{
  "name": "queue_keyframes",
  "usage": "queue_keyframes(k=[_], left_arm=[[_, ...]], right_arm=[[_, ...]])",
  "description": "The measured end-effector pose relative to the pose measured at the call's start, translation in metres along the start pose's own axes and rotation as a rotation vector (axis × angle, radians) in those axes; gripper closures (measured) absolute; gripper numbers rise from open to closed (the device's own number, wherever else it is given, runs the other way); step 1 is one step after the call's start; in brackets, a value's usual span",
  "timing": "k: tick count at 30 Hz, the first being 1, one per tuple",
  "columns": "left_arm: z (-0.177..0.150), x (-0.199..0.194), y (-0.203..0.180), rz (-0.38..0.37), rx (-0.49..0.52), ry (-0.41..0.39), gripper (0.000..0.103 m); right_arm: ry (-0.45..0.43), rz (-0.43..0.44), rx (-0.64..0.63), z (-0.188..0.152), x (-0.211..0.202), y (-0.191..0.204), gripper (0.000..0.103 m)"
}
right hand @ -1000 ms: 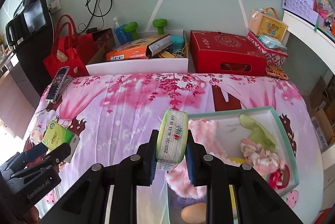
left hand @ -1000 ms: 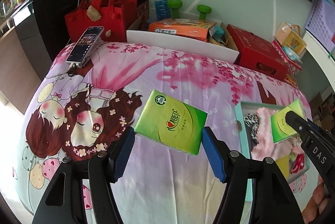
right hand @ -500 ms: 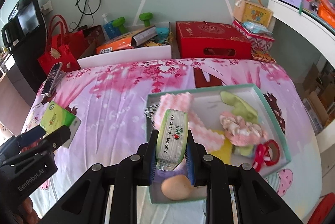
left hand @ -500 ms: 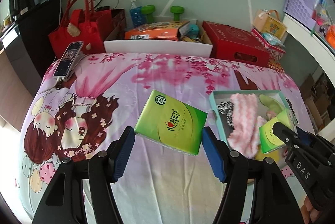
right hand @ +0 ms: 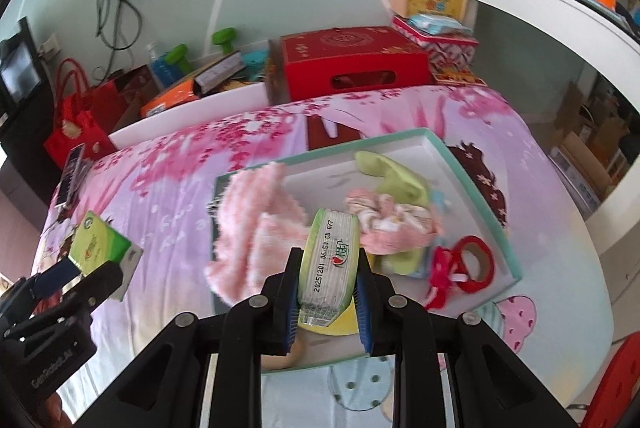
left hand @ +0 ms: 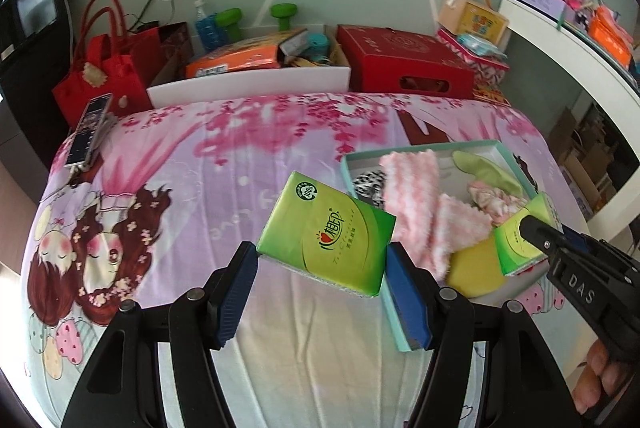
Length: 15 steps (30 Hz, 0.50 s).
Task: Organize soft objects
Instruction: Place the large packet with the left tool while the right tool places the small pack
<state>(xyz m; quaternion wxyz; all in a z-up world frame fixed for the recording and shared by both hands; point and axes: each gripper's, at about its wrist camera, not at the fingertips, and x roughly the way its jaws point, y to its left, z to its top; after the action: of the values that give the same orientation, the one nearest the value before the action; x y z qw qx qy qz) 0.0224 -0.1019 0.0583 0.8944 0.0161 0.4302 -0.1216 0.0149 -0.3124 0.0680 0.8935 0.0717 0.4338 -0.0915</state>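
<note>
While clamping two green tissue packs, one per gripper, tilting downward near teal box.

Two green tissue packs: one between the left gripper's pads, one edge-on in the right gripper. One teal tray. In it: one pink fluffy cloth, one green cloth, one pink scrunchie, one red ribbon roll. Two green dumbbells. One phone. One red bag. One red box.
</note>
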Motion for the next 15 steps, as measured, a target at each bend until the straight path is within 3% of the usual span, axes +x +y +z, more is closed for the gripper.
queue_keyframes(k=[15], left_arm=[[-0.008, 0.035, -0.071, -0.122, 0.126, 0.064, 0.036]], right_arm=[[0.014, -0.071, 0.166, 0.002, 0.017, -0.077, 0.078]])
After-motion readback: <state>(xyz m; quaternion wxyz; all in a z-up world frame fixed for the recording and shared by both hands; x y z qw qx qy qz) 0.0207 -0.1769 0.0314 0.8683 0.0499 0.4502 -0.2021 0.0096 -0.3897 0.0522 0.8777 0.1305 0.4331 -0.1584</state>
